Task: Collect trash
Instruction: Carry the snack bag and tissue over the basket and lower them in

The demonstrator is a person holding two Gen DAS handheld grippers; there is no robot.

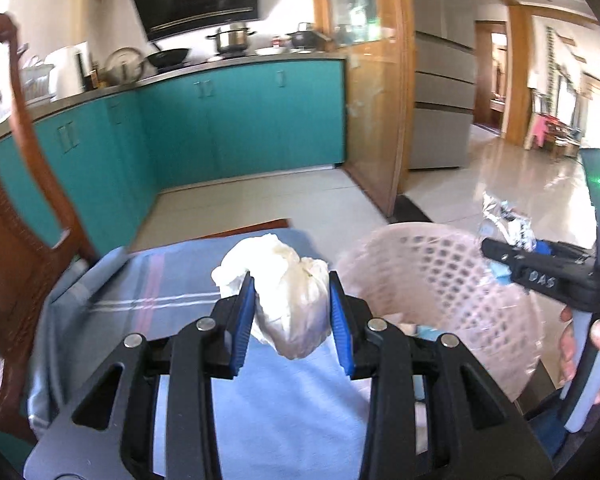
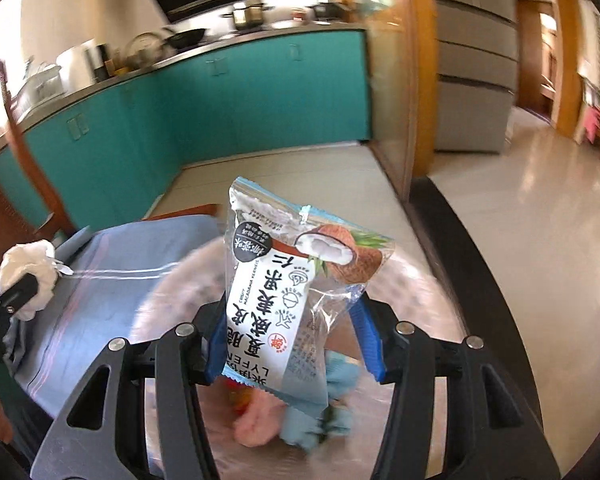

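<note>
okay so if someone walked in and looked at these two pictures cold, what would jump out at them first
Probably the two pieces of trash held up: a crumpled white wad clamped in the left gripper above the blue tablecloth, and a coconut-print snack wrapper pinched in the right gripper. Next, the pink perforated basket at the table's right, with bits of trash already inside, beneath the wrapper. Behind, teal kitchen cabinets fill the background.

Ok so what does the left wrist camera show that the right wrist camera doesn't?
Only the left wrist view shows the pink basket's latticed wall sharply, and a hand on the right gripper's handle. Only the right wrist view shows the coconut print and lettering on the snack bag that this gripper holds, and trash lying beneath it. Both show the left gripper closed on a white paper wad, the blue cloth and the teal cabinets.
</note>
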